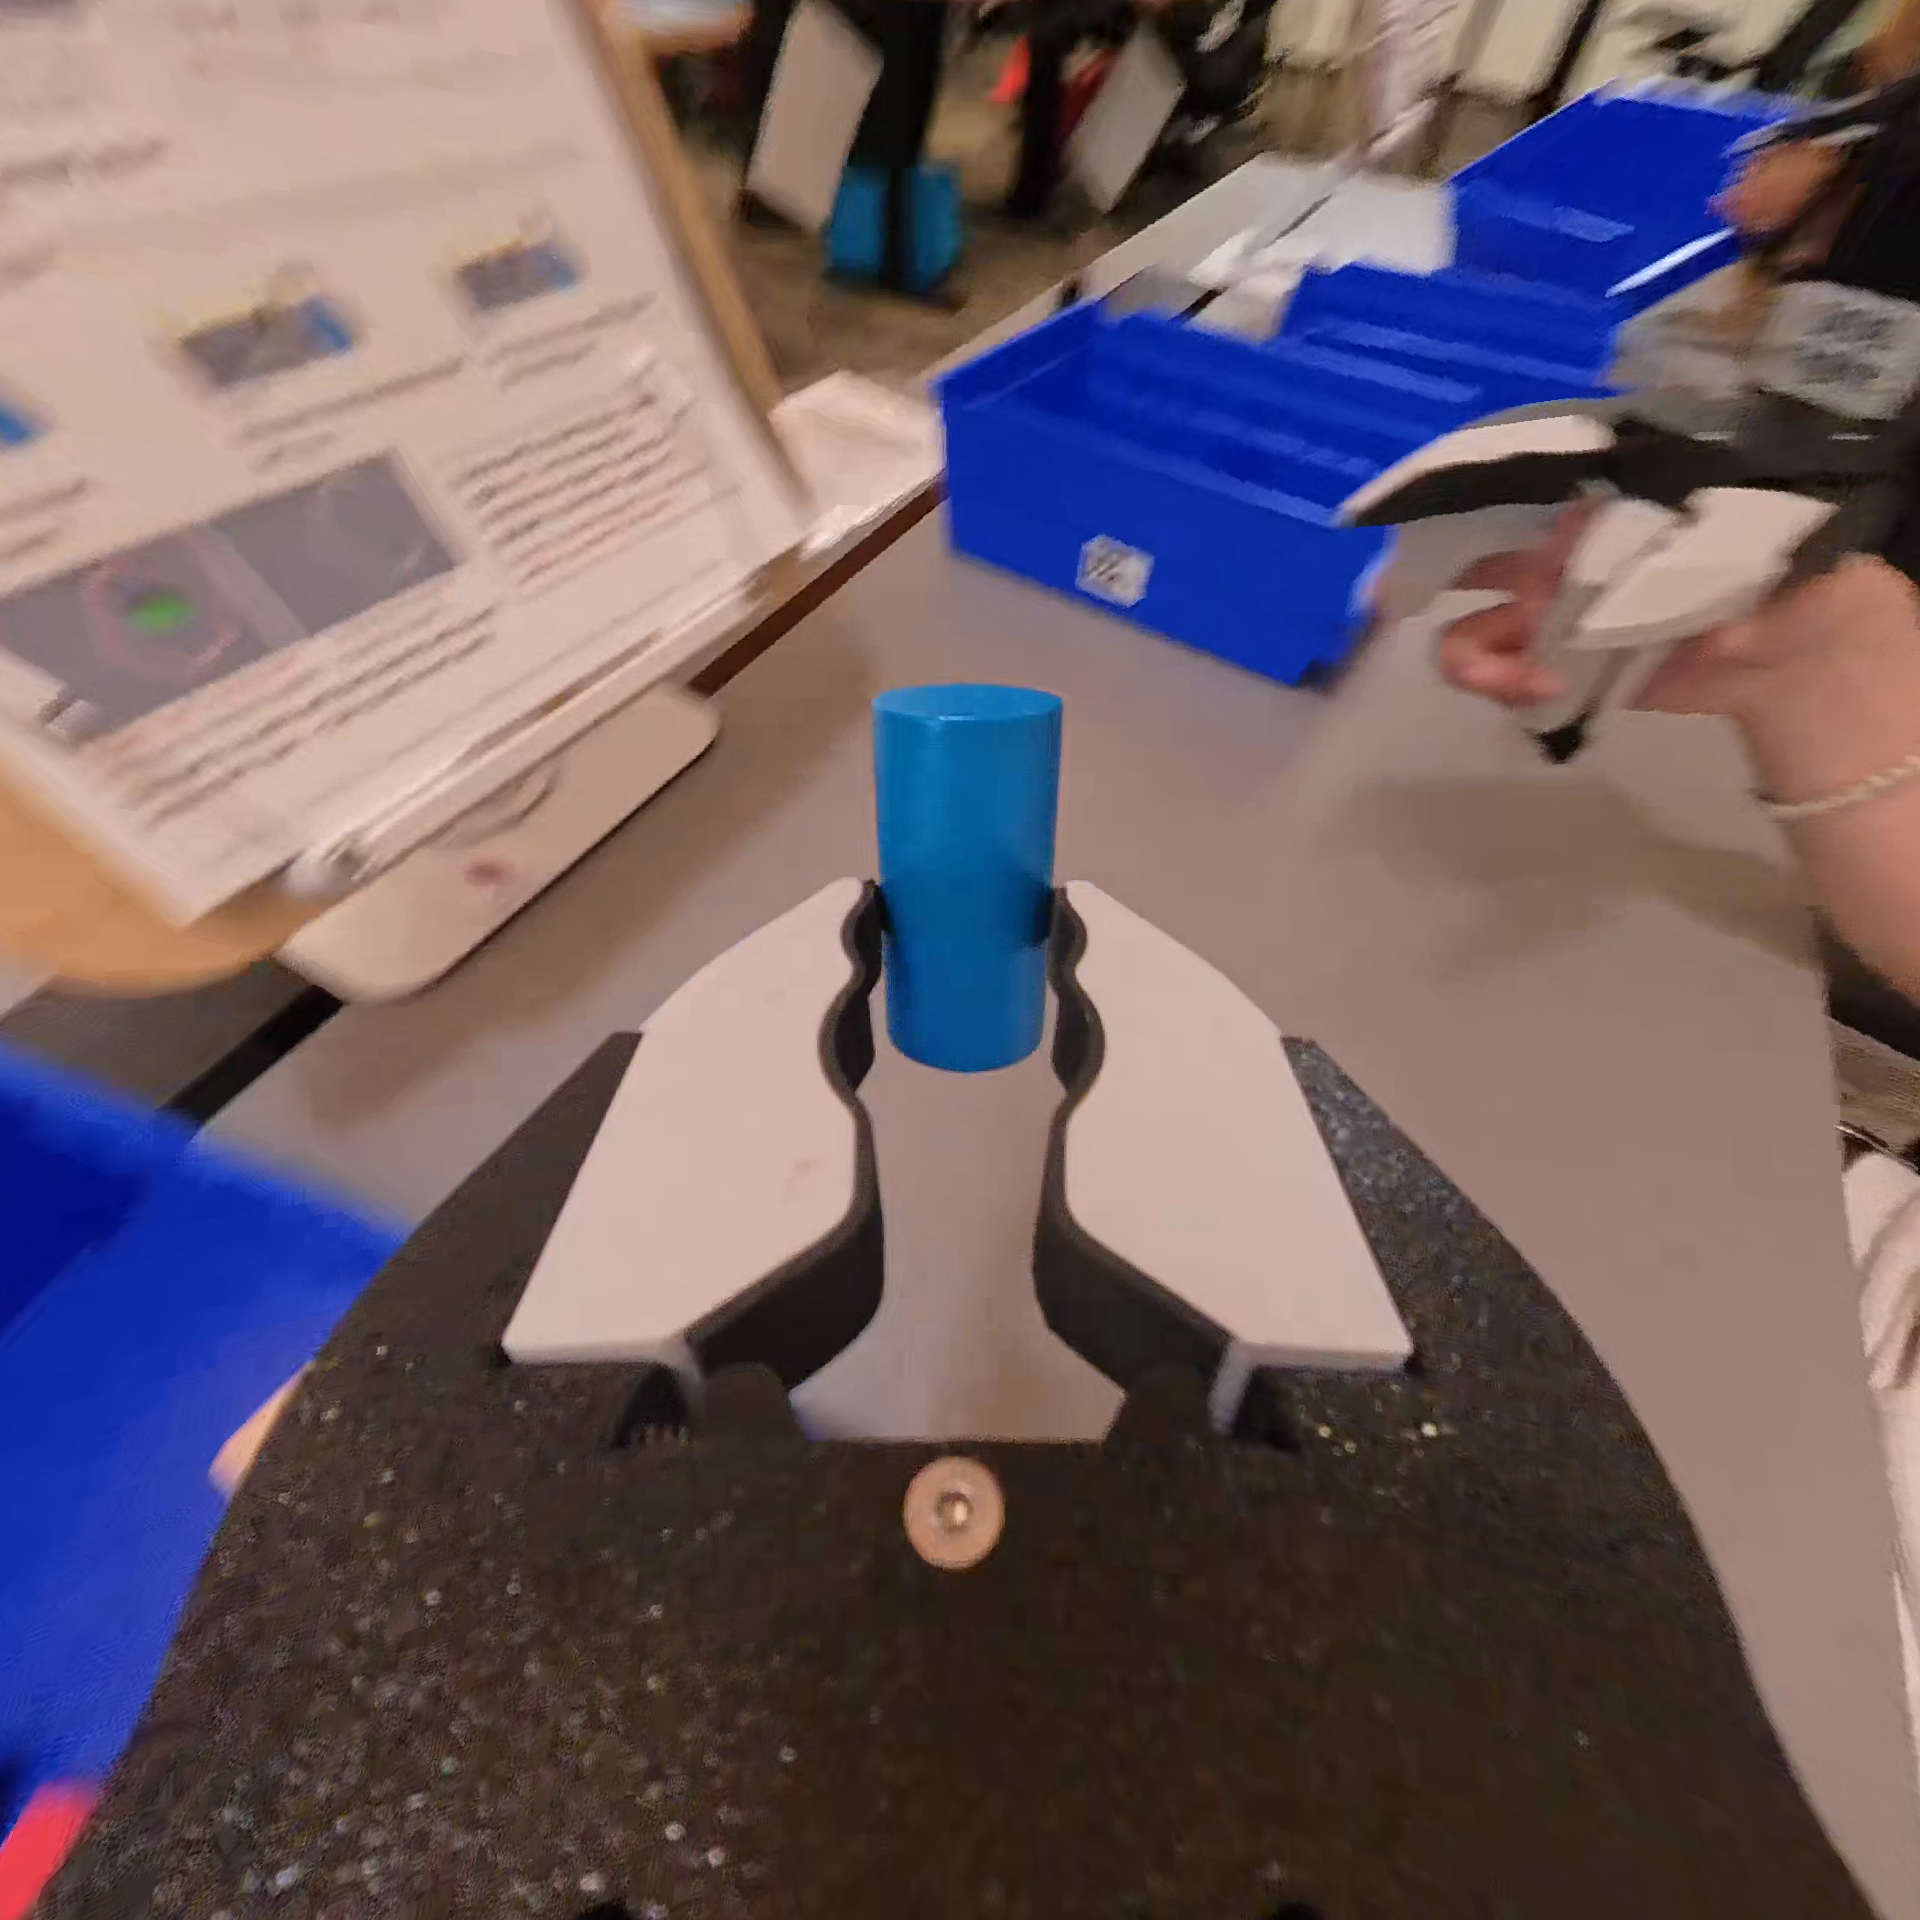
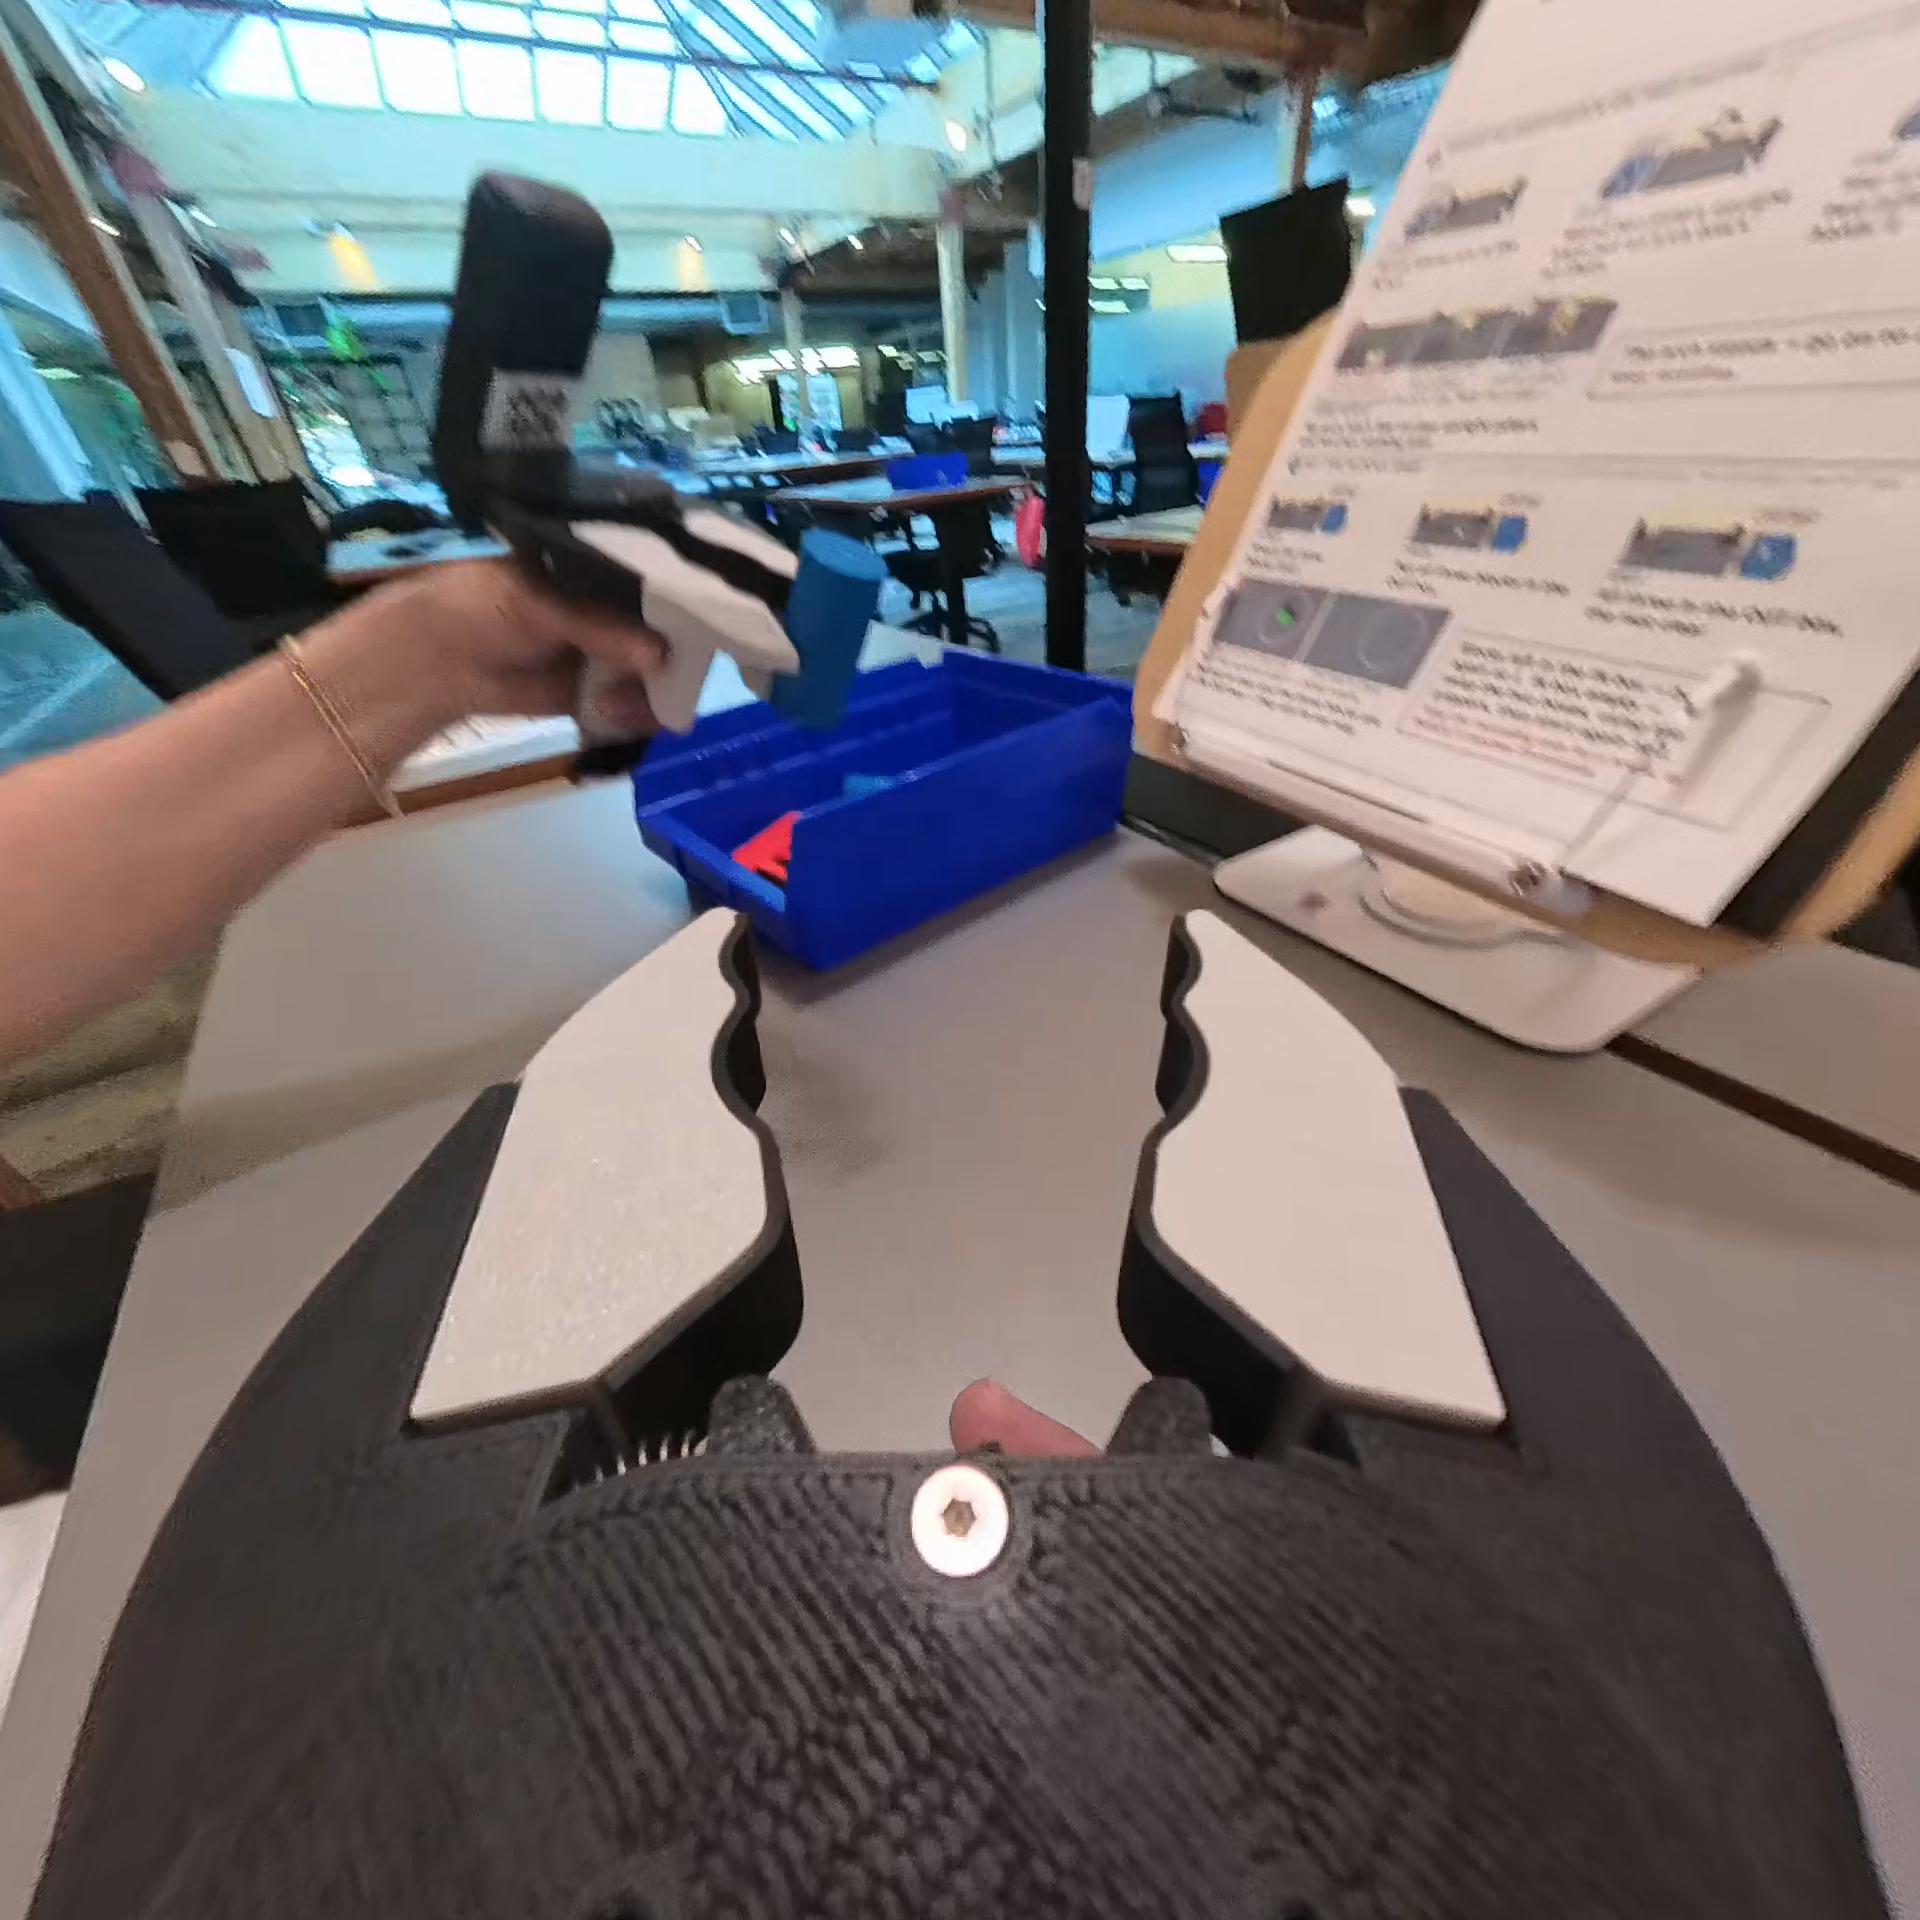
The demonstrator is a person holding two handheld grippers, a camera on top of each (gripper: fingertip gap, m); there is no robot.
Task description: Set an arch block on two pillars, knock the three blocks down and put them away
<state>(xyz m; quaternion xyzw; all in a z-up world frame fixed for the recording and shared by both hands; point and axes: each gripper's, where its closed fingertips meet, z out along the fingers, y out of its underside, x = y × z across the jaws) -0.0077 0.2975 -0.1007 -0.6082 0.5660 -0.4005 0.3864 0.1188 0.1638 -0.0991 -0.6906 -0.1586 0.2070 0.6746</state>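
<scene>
My left gripper (image 1: 966,904) is shut on a blue cylinder (image 1: 966,810), gripped near its lower half and standing up between the fingers. In the right wrist view the left gripper (image 2: 795,634) holds the cylinder (image 2: 826,634) tilted in the air above a blue bin (image 2: 935,842). That bin holds a red piece (image 2: 764,842) and another blue piece (image 2: 873,784). My right gripper (image 2: 961,935) is open and empty, low over the grey table (image 2: 935,1143). It also shows at the right of the left wrist view (image 1: 1371,551), held in a hand.
A printed sheet on a tilted board (image 2: 1558,468) with a white base (image 2: 1455,935) stands at the table's far side. Two more blue bins (image 1: 1143,499) (image 1: 1558,208) sit ahead of the left gripper. Another blue bin (image 1: 125,1299) lies at its lower left. Desks and chairs fill the hall behind. My hands' fingertips stand some 20 cm from each other.
</scene>
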